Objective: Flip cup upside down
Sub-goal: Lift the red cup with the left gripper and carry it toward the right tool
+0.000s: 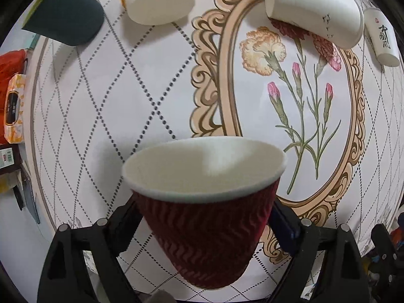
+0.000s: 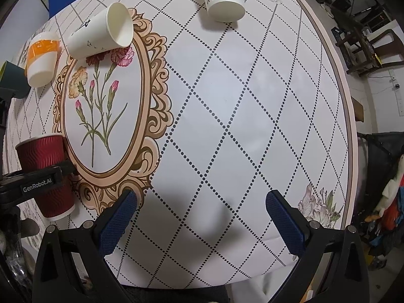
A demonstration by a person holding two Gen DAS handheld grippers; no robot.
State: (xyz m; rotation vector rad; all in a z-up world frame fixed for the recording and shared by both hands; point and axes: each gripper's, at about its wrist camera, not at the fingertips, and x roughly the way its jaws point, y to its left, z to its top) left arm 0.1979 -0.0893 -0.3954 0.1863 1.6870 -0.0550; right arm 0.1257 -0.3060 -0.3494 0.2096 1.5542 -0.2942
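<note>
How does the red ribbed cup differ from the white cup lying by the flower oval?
The red cup is dark red and ribbed; the white cup is smooth with small black marks. The red cup is gripped between the fingers of the left claw; the white cup is untouched. In the right wrist view, the red cup's mouth faces the table, while the white cup lies on its side. Both are tapered paper cups, white inside.

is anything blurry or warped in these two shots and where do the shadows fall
Left wrist view: the red cup sits close and soft-edged at the rim; fisheye bends the tablecloth grid. Right wrist view: sharper, with a dark soft shadow on the cloth between the right gripper jaws; edges curve strongly.
</note>
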